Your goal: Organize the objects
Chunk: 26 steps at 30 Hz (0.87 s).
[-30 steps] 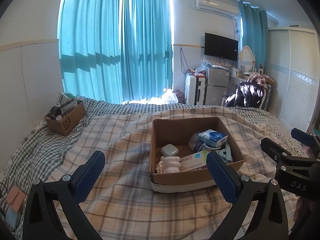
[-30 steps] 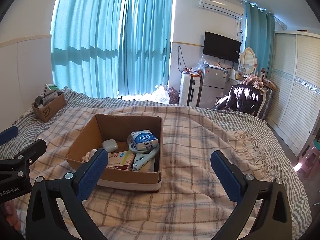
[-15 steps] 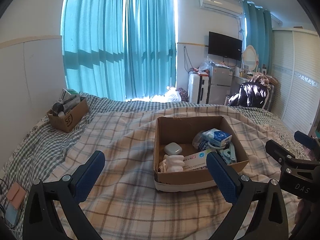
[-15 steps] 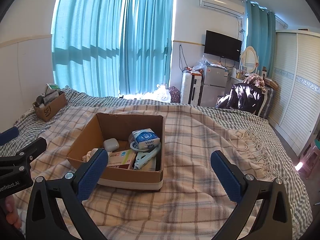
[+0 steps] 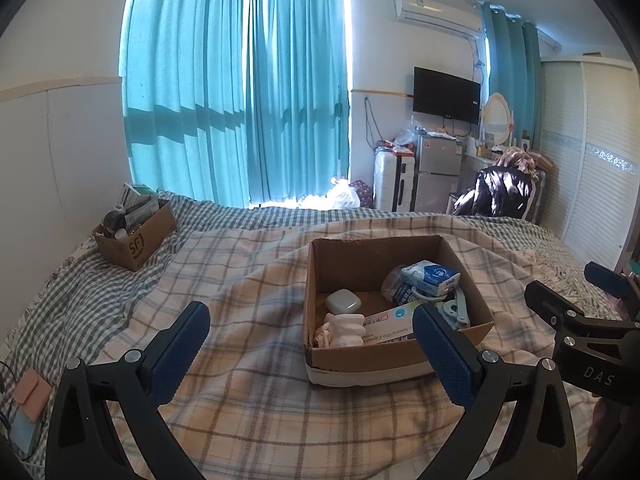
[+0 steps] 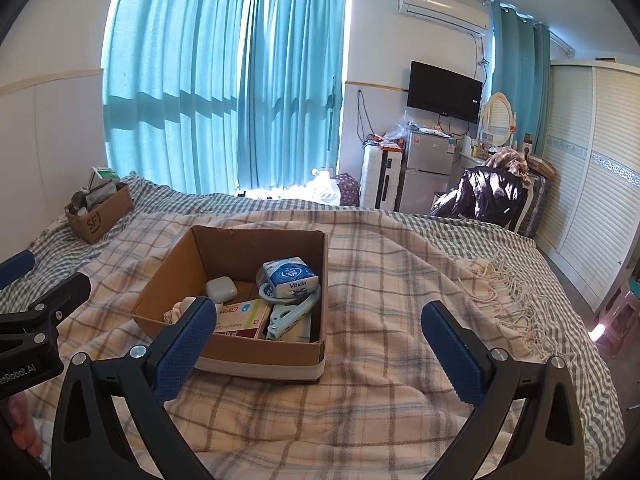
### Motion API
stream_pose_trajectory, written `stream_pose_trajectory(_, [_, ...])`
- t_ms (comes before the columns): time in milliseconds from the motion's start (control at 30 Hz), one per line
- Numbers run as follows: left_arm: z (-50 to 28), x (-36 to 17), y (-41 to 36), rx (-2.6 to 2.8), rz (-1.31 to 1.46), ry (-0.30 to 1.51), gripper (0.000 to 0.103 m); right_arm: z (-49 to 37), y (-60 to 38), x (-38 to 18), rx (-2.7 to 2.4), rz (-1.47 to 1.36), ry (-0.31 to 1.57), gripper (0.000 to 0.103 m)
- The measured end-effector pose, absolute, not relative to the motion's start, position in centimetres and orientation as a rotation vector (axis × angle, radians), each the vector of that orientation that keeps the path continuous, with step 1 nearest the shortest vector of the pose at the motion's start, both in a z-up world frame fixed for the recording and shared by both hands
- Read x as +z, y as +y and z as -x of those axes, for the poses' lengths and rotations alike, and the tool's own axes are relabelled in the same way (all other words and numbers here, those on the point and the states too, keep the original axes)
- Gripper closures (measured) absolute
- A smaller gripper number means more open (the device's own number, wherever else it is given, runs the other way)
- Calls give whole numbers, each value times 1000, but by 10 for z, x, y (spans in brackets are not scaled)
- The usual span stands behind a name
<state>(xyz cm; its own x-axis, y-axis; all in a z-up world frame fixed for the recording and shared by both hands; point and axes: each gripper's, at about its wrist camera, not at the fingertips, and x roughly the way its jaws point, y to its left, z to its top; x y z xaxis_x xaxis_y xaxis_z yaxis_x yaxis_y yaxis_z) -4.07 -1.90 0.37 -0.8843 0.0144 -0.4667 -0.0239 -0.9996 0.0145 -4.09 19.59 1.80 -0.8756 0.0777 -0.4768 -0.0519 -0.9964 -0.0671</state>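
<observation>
An open cardboard box sits on the plaid blanket in the middle of the bed. It holds a blue Vinda tissue pack, a small white case, a white cloth bundle, a flat medicine box and a pale blue clip tool. My left gripper is open and empty, in front of the box. My right gripper is open and empty, just right of the box's near wall.
A smaller cardboard box full of items stands at the far left of the bed. A pink pouch lies at the left edge. A white wardrobe and a chair with a black jacket stand right.
Both grippers have tilted and lifted slightly, so the box sits a little lower and farther right in the left view. Both stay open and empty.
</observation>
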Motion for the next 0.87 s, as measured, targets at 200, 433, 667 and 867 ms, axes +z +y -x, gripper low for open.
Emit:
stream_pose_trajectory(200, [40, 3, -17, 3034, 747, 52, 0, 41, 195, 19, 2979, 759, -77, 0])
stream_pose_trajectory(433, [40, 3, -18, 3032, 752, 48, 0, 42, 194, 18, 2974, 767, -75, 0])
stream_pose_trajectory(667, [41, 1, -18, 3028, 757, 42, 0, 44, 194, 16, 2971, 777, -76, 0])
stream_pose_trajectory(867, [40, 0, -20, 3044, 749, 37, 0, 44, 195, 15, 2970, 779, -75, 0])
